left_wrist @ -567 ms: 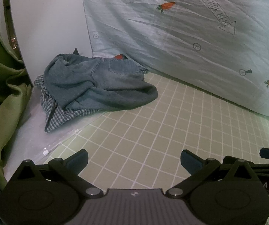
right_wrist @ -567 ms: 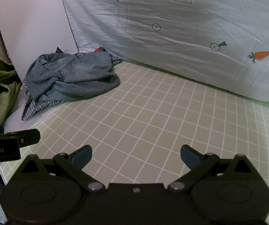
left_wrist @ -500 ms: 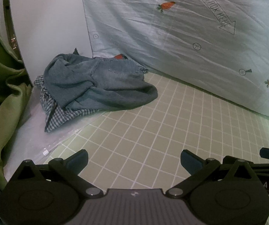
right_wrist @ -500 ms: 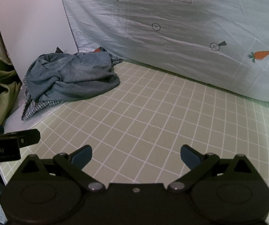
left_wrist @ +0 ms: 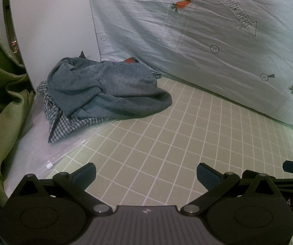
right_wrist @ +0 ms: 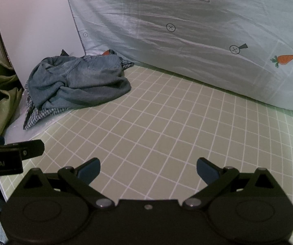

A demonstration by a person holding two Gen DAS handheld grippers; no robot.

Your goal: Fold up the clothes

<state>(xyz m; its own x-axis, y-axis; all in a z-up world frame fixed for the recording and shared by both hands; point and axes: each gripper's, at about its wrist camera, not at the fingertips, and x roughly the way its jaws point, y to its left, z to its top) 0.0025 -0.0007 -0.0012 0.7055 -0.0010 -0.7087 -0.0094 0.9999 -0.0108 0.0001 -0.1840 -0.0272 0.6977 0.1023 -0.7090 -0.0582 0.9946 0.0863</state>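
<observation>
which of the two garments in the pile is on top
The blue denim jeans are on top, crumpled, back pocket showing. The blue-and-white checked shirt lies underneath, only its edge sticking out at the pile's near left side.

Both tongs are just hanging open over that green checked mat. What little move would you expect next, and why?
Probably a reach toward the crumpled denim garment, likely with the left tongs, which seem nearer. It lies on top of a checked shirt in the far corner, unfolded, while both the left and right tongs are empty and the grid mat before them is bare.

Green grid mat (left_wrist: 167,143): crumpled jeans (left_wrist: 105,89) atop checked shirt (left_wrist: 60,120).
</observation>
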